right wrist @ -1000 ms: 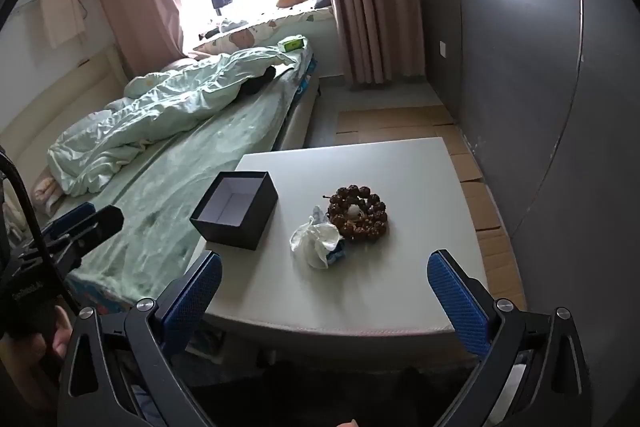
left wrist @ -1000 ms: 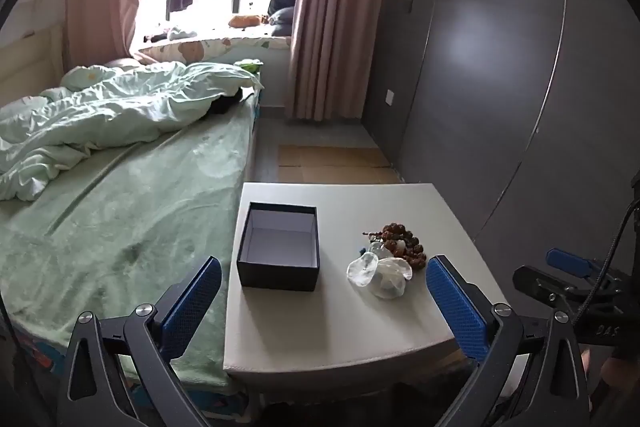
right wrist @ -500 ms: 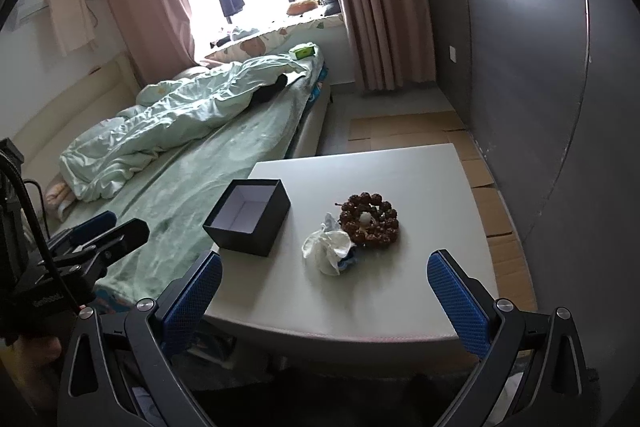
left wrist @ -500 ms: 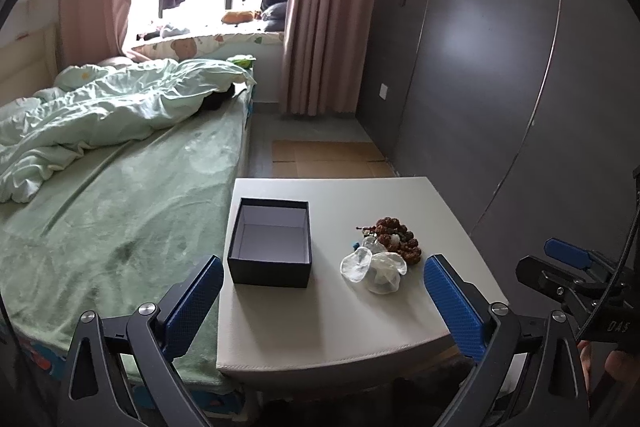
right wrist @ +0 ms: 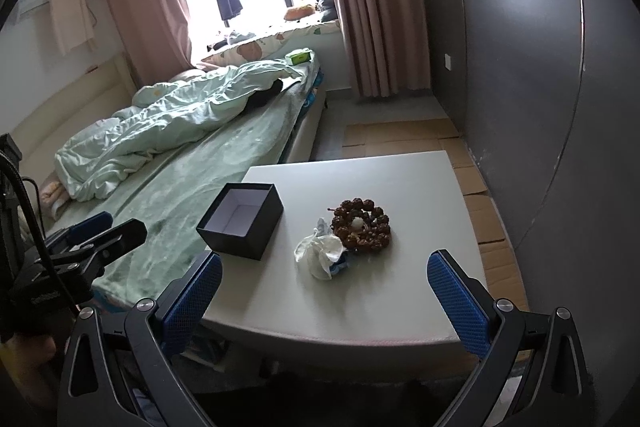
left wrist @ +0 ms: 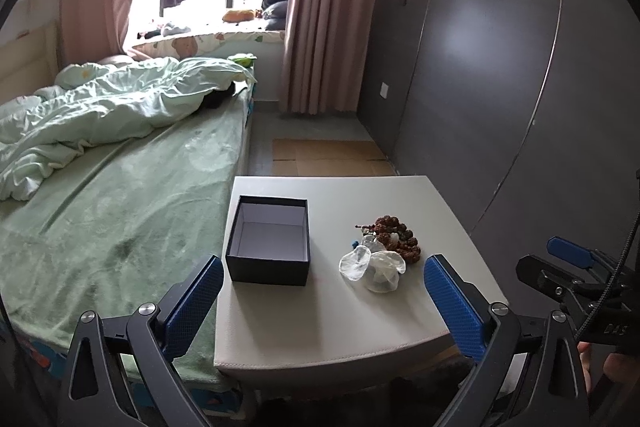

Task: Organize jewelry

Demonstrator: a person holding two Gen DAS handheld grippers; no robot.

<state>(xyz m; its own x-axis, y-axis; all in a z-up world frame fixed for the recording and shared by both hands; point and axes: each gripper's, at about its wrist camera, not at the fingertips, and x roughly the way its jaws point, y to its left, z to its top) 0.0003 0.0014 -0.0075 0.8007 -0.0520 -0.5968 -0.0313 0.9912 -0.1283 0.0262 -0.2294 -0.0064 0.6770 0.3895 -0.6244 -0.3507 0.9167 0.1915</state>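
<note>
An open black box (left wrist: 269, 247) with a pale inside sits on the left part of a low white table (left wrist: 320, 331); it also shows in the right wrist view (right wrist: 241, 221). A brown bead bracelet (left wrist: 394, 231) (right wrist: 362, 224) lies to its right. Clear plastic pouches (left wrist: 374, 265) (right wrist: 320, 253) with small pieces lie in front of the beads. My left gripper (left wrist: 323, 301) is open and empty, short of the table's near edge. My right gripper (right wrist: 325, 301) is open and empty, also short of the near edge.
A bed (left wrist: 120, 195) with a green sheet and rumpled duvet runs along the table's left side. A dark grey wardrobe wall (left wrist: 500, 99) stands to the right. Cardboard sheets (right wrist: 400, 135) lie on the floor beyond the table (right wrist: 360, 315).
Both grippers have drifted slightly; the table and objects shift a little in each view. Both stay open and empty. Nothing on the table has moved.
</note>
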